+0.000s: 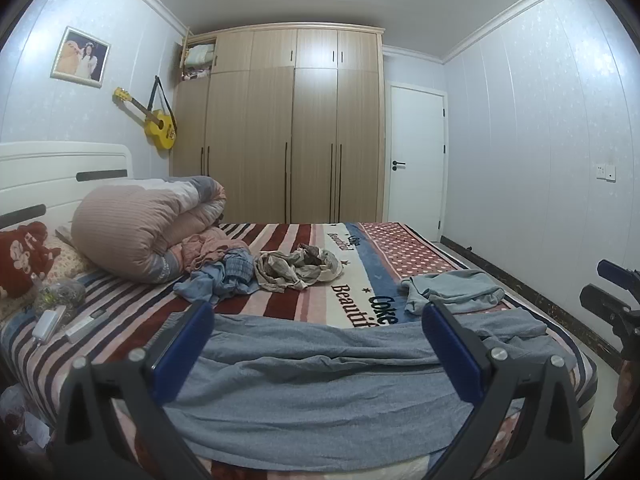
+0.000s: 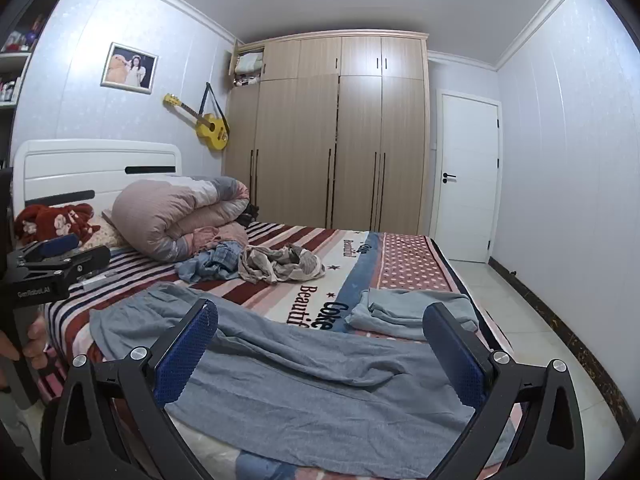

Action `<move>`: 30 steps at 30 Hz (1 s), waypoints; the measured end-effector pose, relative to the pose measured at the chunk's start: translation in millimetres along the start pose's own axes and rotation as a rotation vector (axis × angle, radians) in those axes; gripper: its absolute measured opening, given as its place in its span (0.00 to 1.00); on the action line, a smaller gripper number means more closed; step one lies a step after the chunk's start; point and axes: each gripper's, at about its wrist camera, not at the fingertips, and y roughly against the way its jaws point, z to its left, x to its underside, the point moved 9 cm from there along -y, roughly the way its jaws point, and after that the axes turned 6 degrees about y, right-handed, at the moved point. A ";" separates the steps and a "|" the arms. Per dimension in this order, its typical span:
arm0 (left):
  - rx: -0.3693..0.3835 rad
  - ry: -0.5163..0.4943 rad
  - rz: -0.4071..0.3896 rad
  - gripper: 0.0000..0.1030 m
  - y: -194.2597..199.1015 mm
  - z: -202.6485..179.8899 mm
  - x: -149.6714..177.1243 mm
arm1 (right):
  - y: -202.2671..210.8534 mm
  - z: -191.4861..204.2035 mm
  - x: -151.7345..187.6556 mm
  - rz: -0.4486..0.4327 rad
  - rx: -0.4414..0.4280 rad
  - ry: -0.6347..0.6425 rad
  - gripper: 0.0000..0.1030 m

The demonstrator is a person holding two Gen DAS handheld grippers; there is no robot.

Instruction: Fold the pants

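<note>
Grey-blue pants (image 1: 320,392) lie spread out and wrinkled across the near edge of the striped bed (image 1: 132,320). My left gripper (image 1: 318,316) hovers over them, open wide, with nothing between its blue pads. In the right wrist view the same pants (image 2: 320,384) run from upper left to lower right. My right gripper (image 2: 322,314) is open above them and touches no cloth. Each gripper shows in the other's view: the right one (image 1: 616,308) at the right edge, the left one (image 2: 60,256) at the left with a hand (image 2: 34,344) below it.
A folded light-blue garment (image 2: 408,312) lies just beyond the pants on the right. A heap of loose clothes (image 2: 276,264) and a rolled duvet (image 2: 176,216) sit mid-bed. Small items (image 1: 52,324) lie on the bed's left side. The wardrobe (image 1: 292,128) and door (image 1: 416,160) stand behind.
</note>
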 end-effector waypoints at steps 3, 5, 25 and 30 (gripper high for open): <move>0.005 0.002 0.000 0.99 1.5 2.0 -0.7 | -0.1 0.1 0.0 0.001 -0.006 0.001 0.99; 0.004 0.003 0.001 0.99 1.1 1.8 -1.3 | -0.1 -0.3 0.5 0.001 -0.005 0.001 0.99; 0.009 0.006 -0.004 0.99 -0.7 3.0 0.8 | -0.6 -7.0 5.2 0.026 0.004 -0.020 0.99; 0.011 0.008 -0.006 0.99 -2.0 2.0 1.6 | 0.9 -6.6 3.2 0.022 0.009 -0.028 0.99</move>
